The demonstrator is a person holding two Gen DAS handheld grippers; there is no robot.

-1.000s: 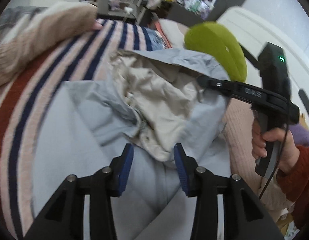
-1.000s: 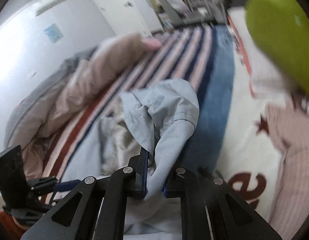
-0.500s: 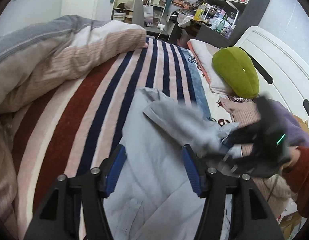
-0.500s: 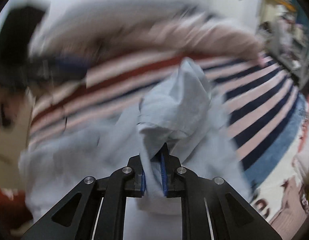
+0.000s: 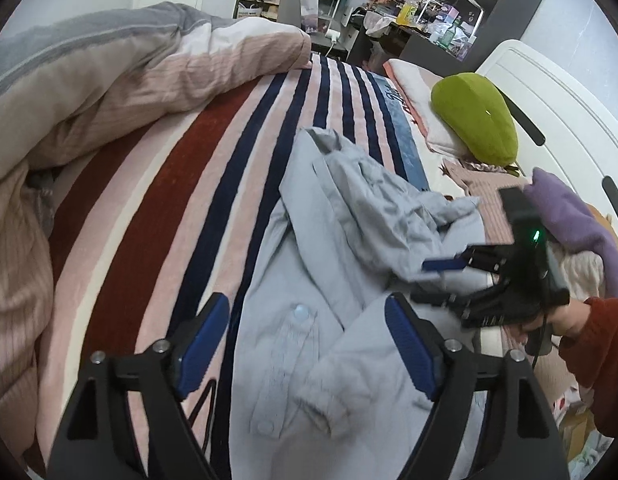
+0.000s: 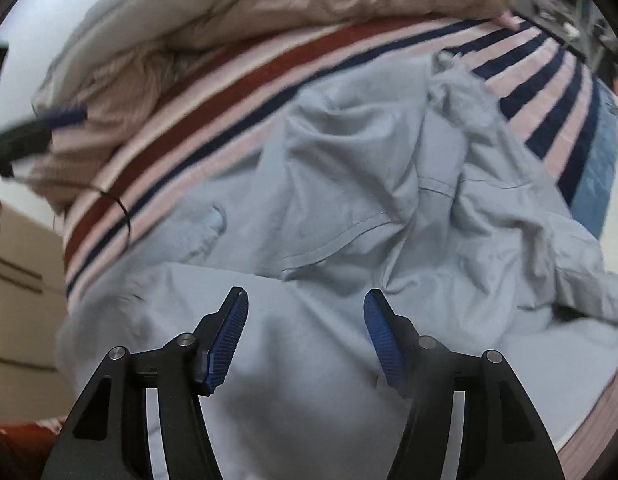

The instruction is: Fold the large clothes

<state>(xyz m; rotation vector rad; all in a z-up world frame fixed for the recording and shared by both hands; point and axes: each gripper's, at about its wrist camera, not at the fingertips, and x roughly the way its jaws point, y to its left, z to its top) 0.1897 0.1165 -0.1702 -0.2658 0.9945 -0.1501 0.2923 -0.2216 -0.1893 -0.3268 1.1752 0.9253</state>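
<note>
A large light blue-grey jacket [image 5: 329, 240] lies crumpled on the striped bed cover [image 5: 181, 184], its snap placket facing up near me. My left gripper [image 5: 307, 324] is open and empty above the jacket's near part. My right gripper [image 6: 305, 316] is open and empty over the jacket [image 6: 369, 200], whose folded-over part lies wrinkled ahead of it. The right gripper also shows in the left wrist view [image 5: 449, 276], open, at the jacket's right edge.
A rolled beige and pink duvet [image 5: 109, 80] lies along the left of the bed. A green cushion [image 5: 475, 118] and a purple cloth [image 5: 573, 216] lie on the right by the white headboard. Cluttered shelves stand beyond the bed.
My right gripper was shut on a jacket fold and carried it across; now it has let go and stands open. My left gripper has opened wider and pulled back.
</note>
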